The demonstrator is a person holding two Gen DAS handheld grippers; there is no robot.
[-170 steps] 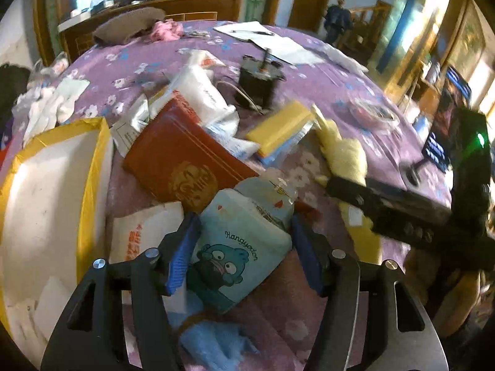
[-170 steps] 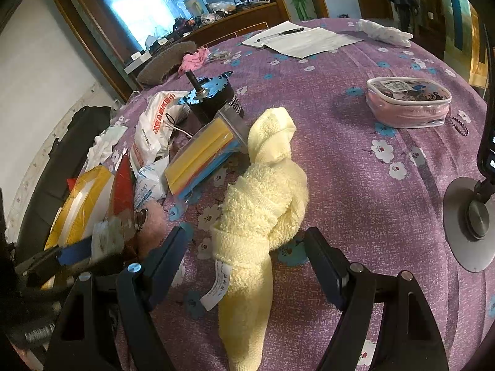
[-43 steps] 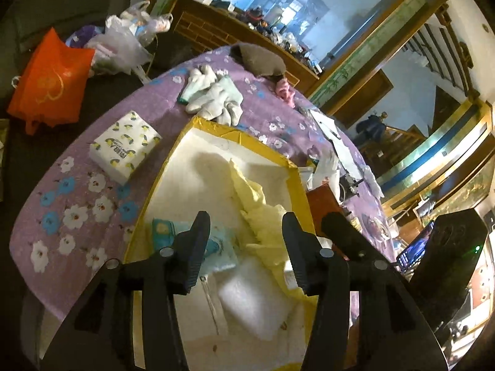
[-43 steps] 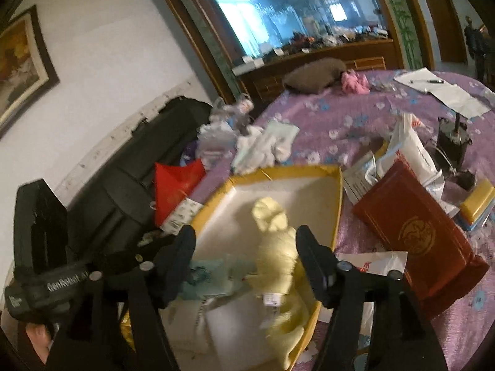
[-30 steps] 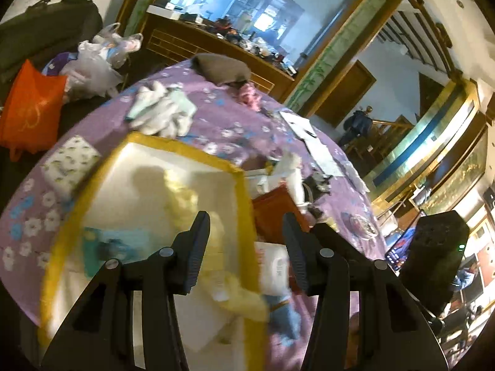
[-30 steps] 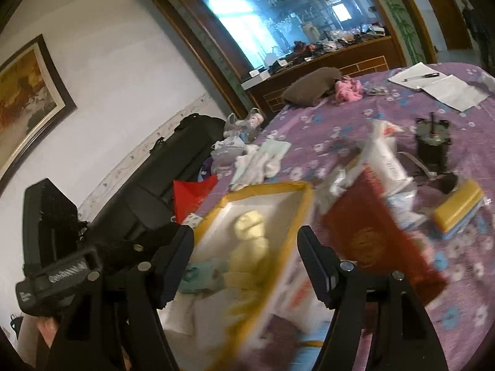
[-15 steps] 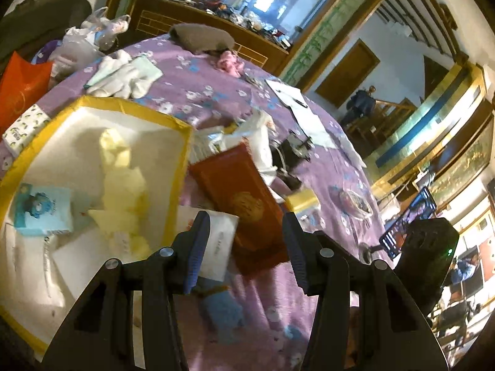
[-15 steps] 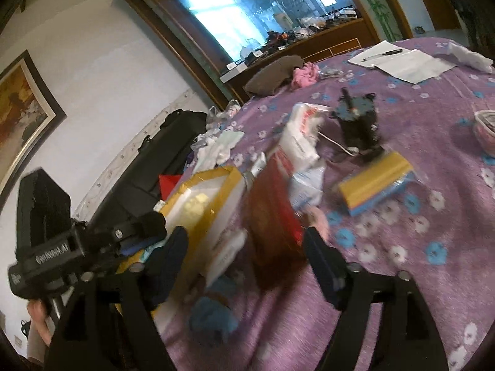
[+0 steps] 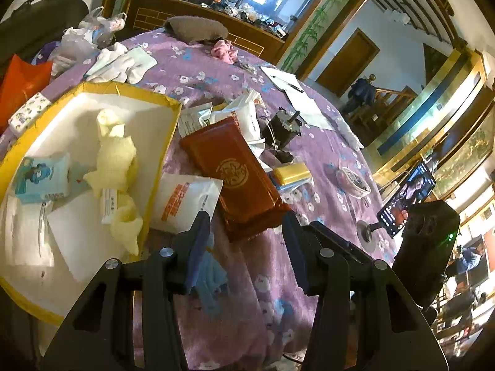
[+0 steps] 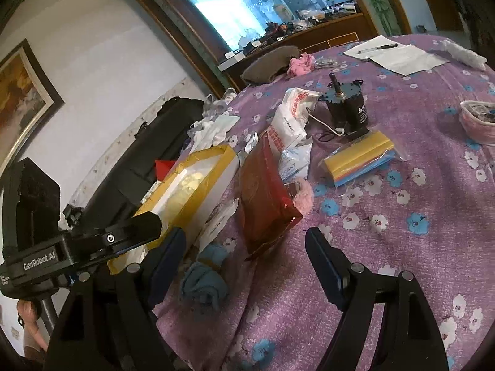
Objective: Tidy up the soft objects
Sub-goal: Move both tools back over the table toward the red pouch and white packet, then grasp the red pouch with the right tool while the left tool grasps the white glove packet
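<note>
The yellow-rimmed white box sits at the table's left and holds the knotted yellow towel and the light blue cartoon pouch. A crumpled blue cloth lies on the purple cloth by the box's near corner; it also shows in the right wrist view. A pink fluffy thing pokes out from under the red packet. My left gripper is open and empty above the blue cloth. My right gripper is open and empty just right of it.
A red packet and white bags lie right of the box. A black motor, a yellow pack, a pink case, papers, white gloves and a phone on a stand stand further off.
Both grippers let go of the pouch and the yellow towel in the box, then drew back right and down to the table's near edge, over the blue cloth.
</note>
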